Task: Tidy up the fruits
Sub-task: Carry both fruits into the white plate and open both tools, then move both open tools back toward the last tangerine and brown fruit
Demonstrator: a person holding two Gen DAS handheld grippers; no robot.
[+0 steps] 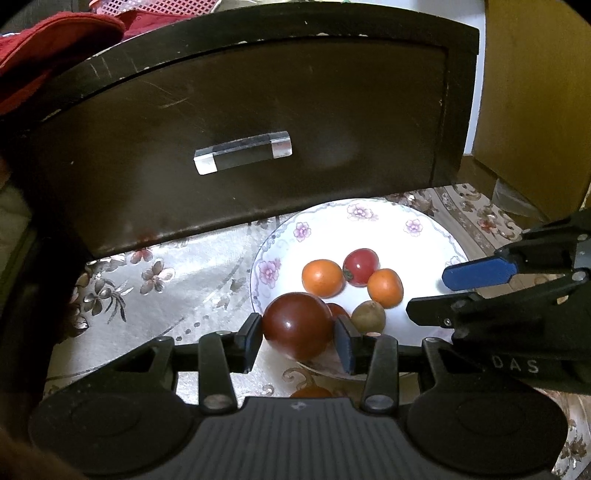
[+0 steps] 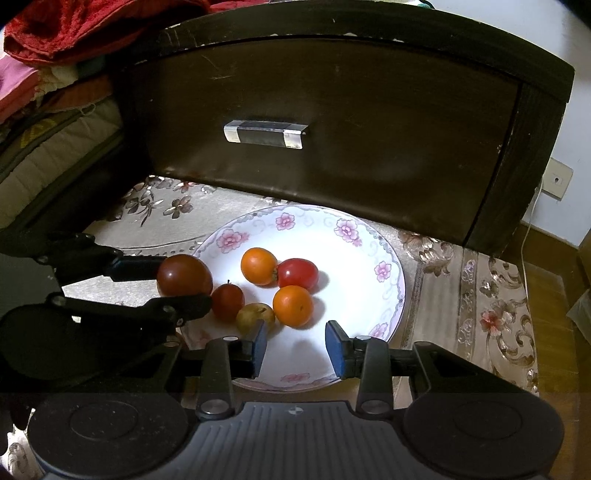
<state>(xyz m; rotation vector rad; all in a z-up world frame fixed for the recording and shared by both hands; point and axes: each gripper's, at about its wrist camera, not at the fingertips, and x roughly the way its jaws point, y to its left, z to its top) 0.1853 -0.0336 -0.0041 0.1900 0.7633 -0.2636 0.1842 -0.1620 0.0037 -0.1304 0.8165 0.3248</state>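
Note:
My left gripper (image 1: pixel 299 338) is shut on a dark red tomato (image 1: pixel 297 325) and holds it over the near left rim of a white flowered plate (image 1: pixel 369 218). The right wrist view shows the same tomato (image 2: pixel 184 275) in the left gripper (image 2: pixel 177 284). On the plate (image 2: pixel 384 266) lie two orange fruits (image 2: pixel 258 266) (image 2: pixel 292 305), a red tomato (image 2: pixel 297 273), a small dark red fruit (image 2: pixel 227 301) and a yellowish-brown fruit (image 2: pixel 255 317). My right gripper (image 2: pixel 295 349) is open and empty over the plate's near part; it also shows in the left wrist view (image 1: pixel 443 291).
A dark wooden drawer front (image 2: pixel 332 122) with a clear handle (image 2: pixel 264 133) stands right behind the plate. The plate sits on a floral cloth (image 1: pixel 155 280). Red fabric (image 2: pixel 92 26) and bedding lie at the back left. Another orange fruit (image 1: pixel 310 392) peeks out below the left gripper.

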